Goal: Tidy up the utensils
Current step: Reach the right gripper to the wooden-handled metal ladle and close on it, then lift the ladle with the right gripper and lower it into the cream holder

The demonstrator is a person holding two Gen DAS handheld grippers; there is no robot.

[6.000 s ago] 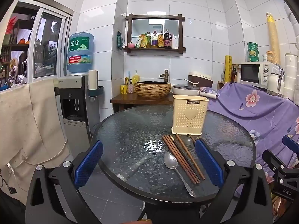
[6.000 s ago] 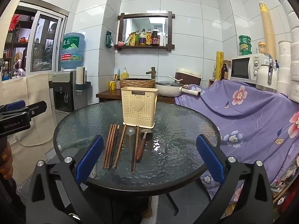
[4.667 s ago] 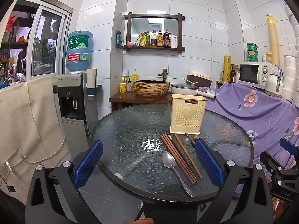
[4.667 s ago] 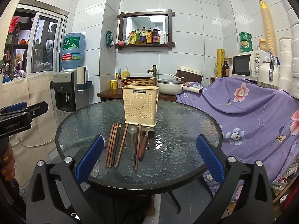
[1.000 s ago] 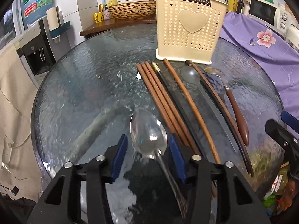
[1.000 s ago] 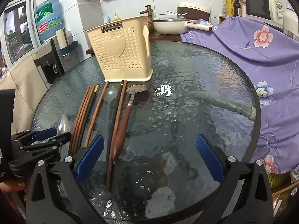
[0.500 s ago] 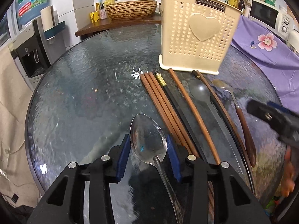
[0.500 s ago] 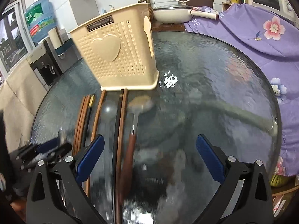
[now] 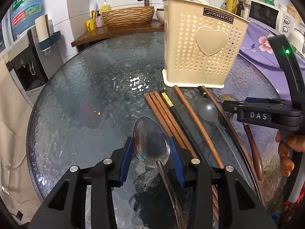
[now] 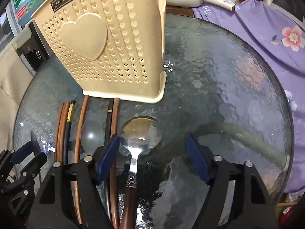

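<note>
Left wrist view: my left jaws (image 9: 151, 159) sit closed on the bowl of a plain silver metal spoon (image 9: 150, 143), blue pads (image 9: 127, 159) pressing it from both sides, handle running back under the rig. The round, textured dark-glass worktop (image 9: 80, 103) is below; whether the spoon is lifted clear of it I can't tell. Just right of the spoon lies a row of long utensils: reddish-brown wooden chopsticks (image 9: 164, 114), a black chopstick w/ gold band (image 9: 171, 106), a lighter brown wooden stick (image 9: 194, 120), then a second grey metal spoon (image 9: 206, 110). Their far ends reach the foot of the cream plastic perforated utensil holder w/ a raised heart on its front (image 9: 202, 51), upright on the worktop. At right edge, my right jaws (image 9: 231, 105) come in from the side over the row, a hand (image 9: 287, 152) on the grip below.

Right wrist view: right jaws (image 10: 152, 157) partly open, having just been closing. Between them lies a wood-handled metal spoon (image 10: 140, 133), bowl toward the holder (image 10: 114, 43). Left pad (image 10: 107, 156) is just beside the spoon's neck, right pad well apart from it, so no grip yet; spoon flat on the glass. Chopsticks (image 10: 63, 126) lie to its left. Left jaws (image 10: 28, 150) show at lower-left edge. Purple floral cloth (image 10: 266, 28) drapes beyond the worktop's right rim.
</note>
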